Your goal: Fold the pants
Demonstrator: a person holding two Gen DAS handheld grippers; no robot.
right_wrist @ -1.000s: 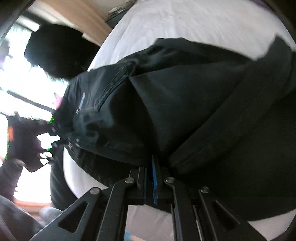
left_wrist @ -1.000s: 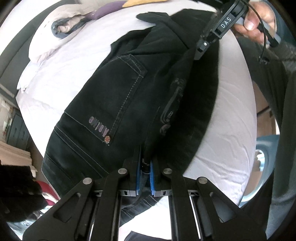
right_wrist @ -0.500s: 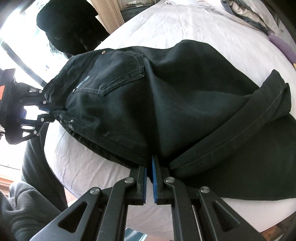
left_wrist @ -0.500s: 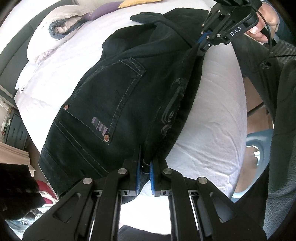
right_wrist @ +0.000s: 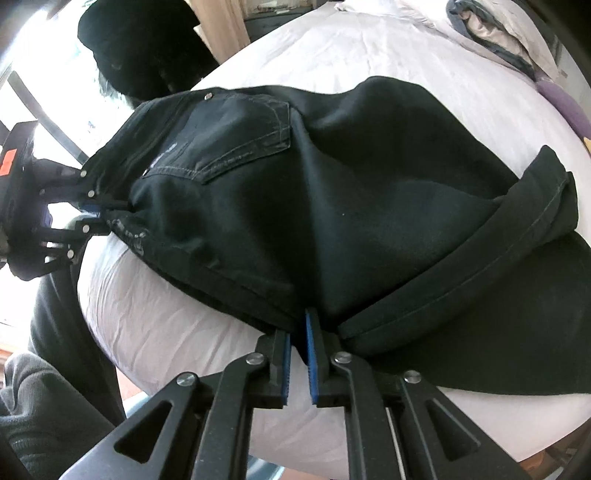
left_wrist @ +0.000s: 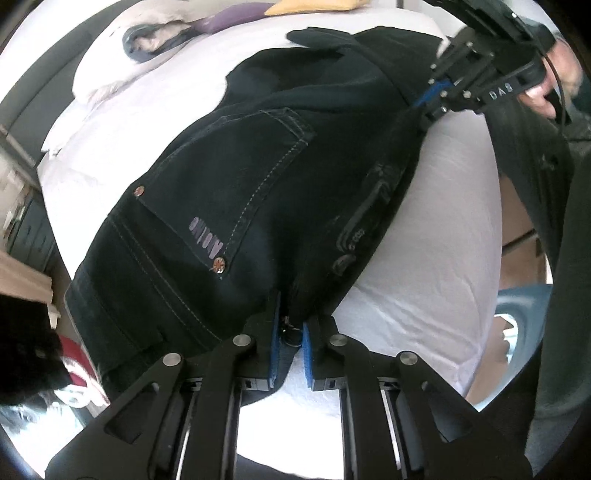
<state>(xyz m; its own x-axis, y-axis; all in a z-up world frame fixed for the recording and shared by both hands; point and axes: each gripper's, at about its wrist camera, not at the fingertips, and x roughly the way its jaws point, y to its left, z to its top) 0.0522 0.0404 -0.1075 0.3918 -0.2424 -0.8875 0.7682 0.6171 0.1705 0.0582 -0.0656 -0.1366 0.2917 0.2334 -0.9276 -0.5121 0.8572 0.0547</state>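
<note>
Black jeans (left_wrist: 266,192) lie on a white bed (left_wrist: 436,240), back pocket up, folded lengthwise. My left gripper (left_wrist: 290,332) is shut on the waistband edge by the zipper and button. My right gripper (right_wrist: 297,332) is shut on the folded edge of the jeans (right_wrist: 332,206) further down the legs, near the bed's side. The right gripper also shows in the left wrist view (left_wrist: 432,94), and the left gripper in the right wrist view (right_wrist: 92,210). A cuffed leg end (right_wrist: 546,206) lies folded over at the right.
Pillows and bundled clothes (left_wrist: 147,40) sit at the head of the bed, with a purple item (left_wrist: 221,22) beside them. A dark bundle (right_wrist: 140,44) sits beyond the bed's far corner. The person's grey-clad legs (right_wrist: 40,387) stand beside the bed.
The jeans have come down from the air and now lie flatter on the bed. Both grippers have lowered toward the bed edge, still holding the fabric.
</note>
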